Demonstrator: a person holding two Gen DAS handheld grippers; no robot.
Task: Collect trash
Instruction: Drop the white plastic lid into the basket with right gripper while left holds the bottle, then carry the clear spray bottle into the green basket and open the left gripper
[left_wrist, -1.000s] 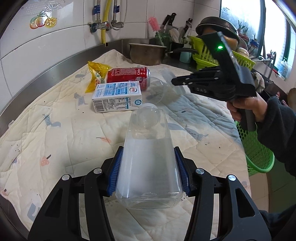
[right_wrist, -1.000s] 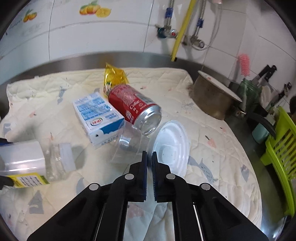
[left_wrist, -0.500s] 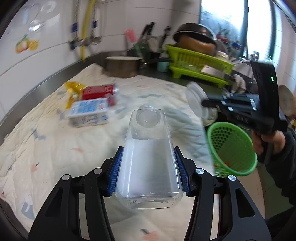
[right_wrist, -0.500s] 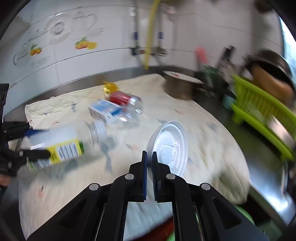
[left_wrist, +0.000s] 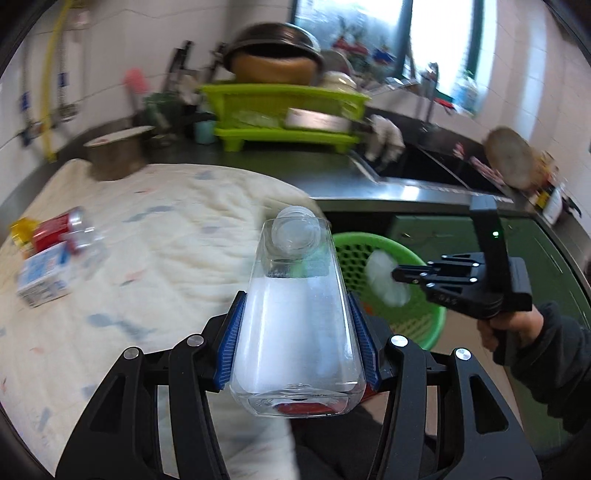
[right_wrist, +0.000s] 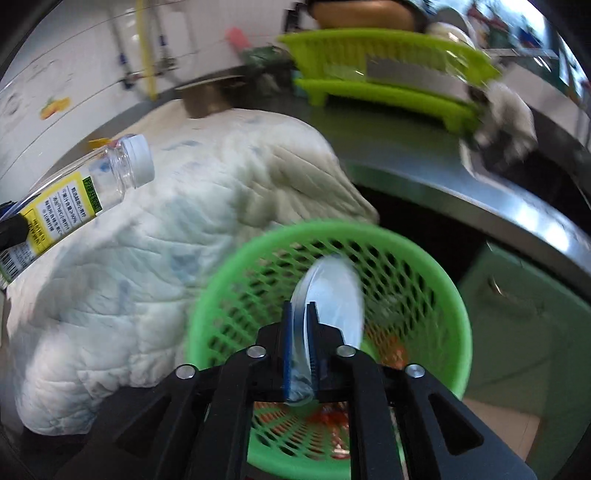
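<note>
Kitchen steel runs along the back wall, and the tabletop (left_wrist: 332, 181) carries a quilted, cream-coloured cloth (left_wrist: 155, 236) with a soft, puckered surface and small printed motifs.

Nearest in the left wrist view, the left tool (left_wrist: 300, 341) is clamped by its blue ribbed pads on a clear plastic bottle (left_wrist: 297, 325). The bottle is smooth and squarish, with a white cap pointing away and a yellow label visible from the right wrist view. It is held in the air near the cloth's edge.

Just beyond, the right tool (right_wrist: 300, 345) is pinched together on the rim of a thin, translucent white lid (right_wrist: 332, 291), a shallow disc held edge-on directly over a green basket (right_wrist: 436, 280). The basket is round, of rigid plastic mesh, and sits below the tabletop edge; something reddish lies at its bottom, too blurred to name.

By my judgement the collecting is midway: two pieces are in hand and not yet dropped.

Farther off on the cloth remain a red can (left_wrist: 55, 230), a blue-and-white carton (left_wrist: 42, 280), a yellow wrapper (left_wrist: 20, 226) and what looks like a clear cup, all blurred.
</note>
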